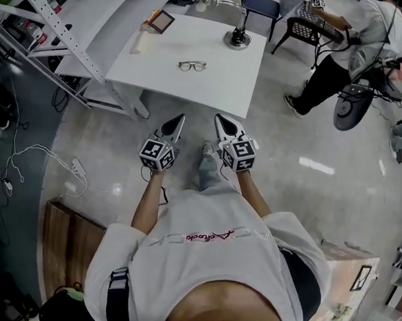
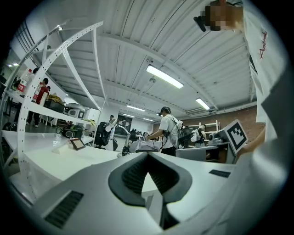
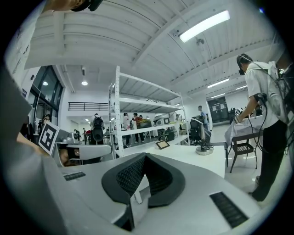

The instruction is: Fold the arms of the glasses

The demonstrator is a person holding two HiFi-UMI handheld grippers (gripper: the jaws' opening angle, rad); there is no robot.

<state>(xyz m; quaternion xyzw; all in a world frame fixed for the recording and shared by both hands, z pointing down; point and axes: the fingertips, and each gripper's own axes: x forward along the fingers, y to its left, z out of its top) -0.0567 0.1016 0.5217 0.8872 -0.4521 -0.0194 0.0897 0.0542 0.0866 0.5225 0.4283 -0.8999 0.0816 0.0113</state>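
Closest to the camera is my own pale shirt [image 1: 208, 247], and just beyond it I hold both tools side by side over the floor [image 1: 291, 156], short of the desk. My left hand-held gripper [image 1: 177, 124] [image 2: 147, 155] has its jaws pressed together at the tips, with nothing between them. My right hand-held gripper [image 1: 224, 126] [image 3: 145, 156] is the same: tips meeting, no object in the gap.

The glasses [image 1: 192, 66] lie alone near the middle of the white desk [image 1: 220, 89], well apart from both tools. They are too small for me to tell how their arms are set. Behind them, towards the far right corner, stands a round-based stand [image 1: 237, 39] with a curved arm. At the far left corner a small framed panel [image 1: 160, 21] is propped up.

Left of the desk runs a white shelf rack [image 1: 32, 11]; its shelves hold bottles and other items I cannot identify. To the right, another person [image 1: 349, 43] leans over a dark chair [image 1: 305, 29]. Low on my right sits a cardboard box [image 1: 351, 272]; I cannot see what is in it.
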